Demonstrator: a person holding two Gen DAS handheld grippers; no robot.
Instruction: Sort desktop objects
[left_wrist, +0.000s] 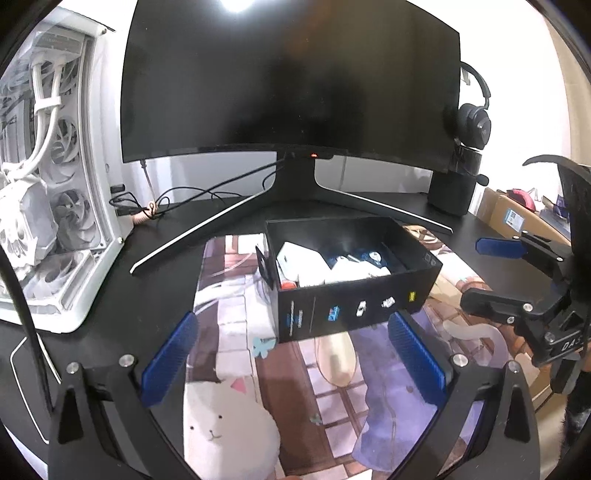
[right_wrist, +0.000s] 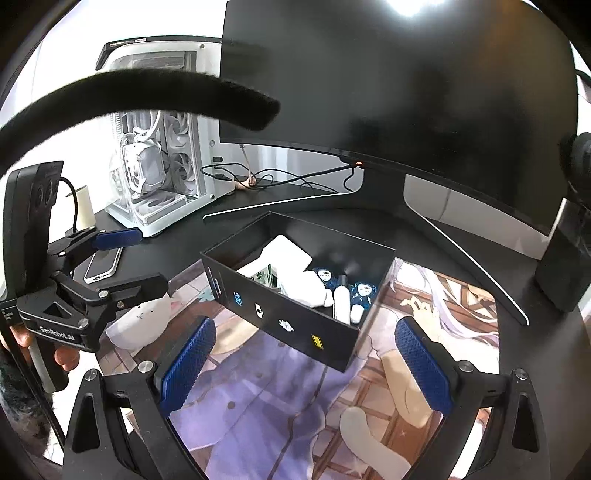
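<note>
One white computer case (left_wrist: 55, 206) is standing at the left edge of the black desk (left_wrist: 155, 280), with one phone (right_wrist: 103, 264) lying face up just in front of it. One curved monitor (left_wrist: 291, 81) is standing along the back edge, its stand legs spreading forward. One printed desk mat (left_wrist: 236, 332) is covering the middle of the desk, and one open black box (left_wrist: 351, 302) is sitting on the mat's rear part. Inside the box, several white items, one white bottle (right_wrist: 341, 302) and two blue-and-white pieces are lying together; an exact count is not possible. One headset (left_wrist: 472, 118) is hanging over a dark stand at the right back corner. The left gripper (left_wrist: 295, 360) is hovering with its claw spread apart and empty, and the right gripper (right_wrist: 306, 363) is hovering likewise, apart and empty.
</note>
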